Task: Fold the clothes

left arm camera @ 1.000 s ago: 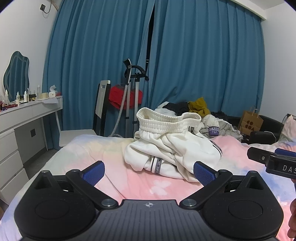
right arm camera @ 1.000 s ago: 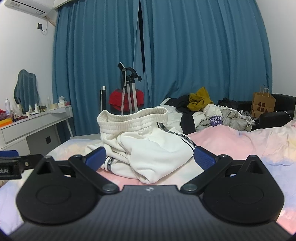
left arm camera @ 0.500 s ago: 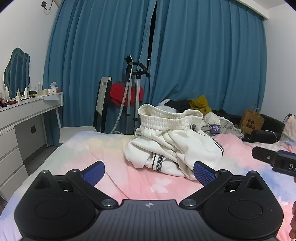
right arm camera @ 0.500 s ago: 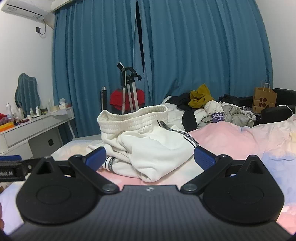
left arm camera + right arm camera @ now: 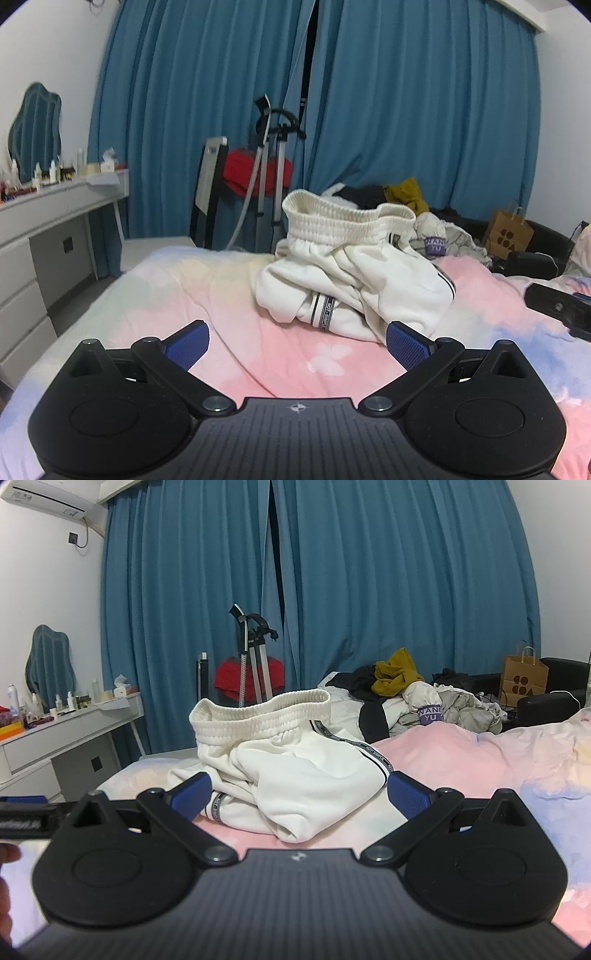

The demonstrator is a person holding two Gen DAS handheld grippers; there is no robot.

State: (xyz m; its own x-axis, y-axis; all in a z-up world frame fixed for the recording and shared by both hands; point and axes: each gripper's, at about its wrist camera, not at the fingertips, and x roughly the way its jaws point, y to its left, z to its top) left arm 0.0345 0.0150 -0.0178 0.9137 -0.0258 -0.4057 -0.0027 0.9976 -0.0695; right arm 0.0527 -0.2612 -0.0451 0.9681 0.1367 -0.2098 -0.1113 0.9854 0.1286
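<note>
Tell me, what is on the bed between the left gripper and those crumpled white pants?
Only bare pink bedsheet. The left wrist view shows the open left gripper just short of the white pants, with nothing lying in between.

Blue curtains [image 5: 406, 110], a red-draped garment steamer [image 5: 266, 162], a white dresser [image 5: 44, 229], a paper bag [image 5: 524, 681].

My right gripper [image 5: 297, 795] hangs spread wide over the pink bedspread [image 5: 461, 753], empty, just before crumpled white shorts [image 5: 280, 764]. A clothes pile [image 5: 424, 698] lies beyond, against blue curtains [image 5: 369, 590].
</note>
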